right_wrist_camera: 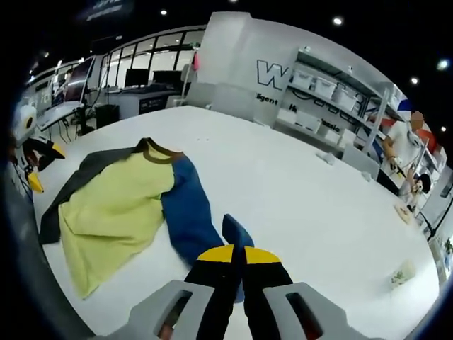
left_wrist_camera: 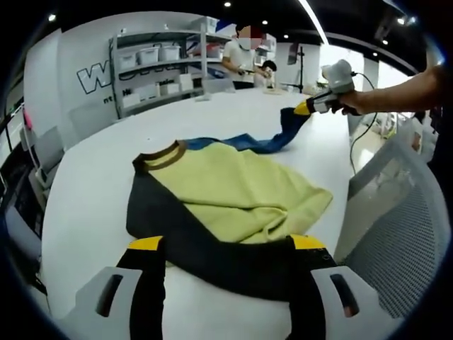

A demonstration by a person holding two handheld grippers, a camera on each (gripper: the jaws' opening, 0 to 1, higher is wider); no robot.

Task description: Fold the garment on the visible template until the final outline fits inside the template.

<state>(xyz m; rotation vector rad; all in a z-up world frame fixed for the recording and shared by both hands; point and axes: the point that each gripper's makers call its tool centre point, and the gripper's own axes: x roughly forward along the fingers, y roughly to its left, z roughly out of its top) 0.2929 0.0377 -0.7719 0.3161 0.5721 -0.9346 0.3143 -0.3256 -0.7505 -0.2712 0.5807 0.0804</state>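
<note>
White table (left_wrist_camera: pixel 92 184), garment (left_wrist_camera: pixel 233 198), background shelves (left_wrist_camera: pixel 152 71)

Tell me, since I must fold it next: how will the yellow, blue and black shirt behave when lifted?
Probably floppy: the yellow, blue and black shirt already lies rumpled, and its blue sleeve sags from the right gripper. Likely light, dragging across the smooth white table.

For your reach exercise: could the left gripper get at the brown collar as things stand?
Probably yes. The left gripper is open over the garment's dark edge, and the collar lies beyond it on the table with only flat yellow cloth between. The right gripper holds the blue sleeve, off to one side.
</note>
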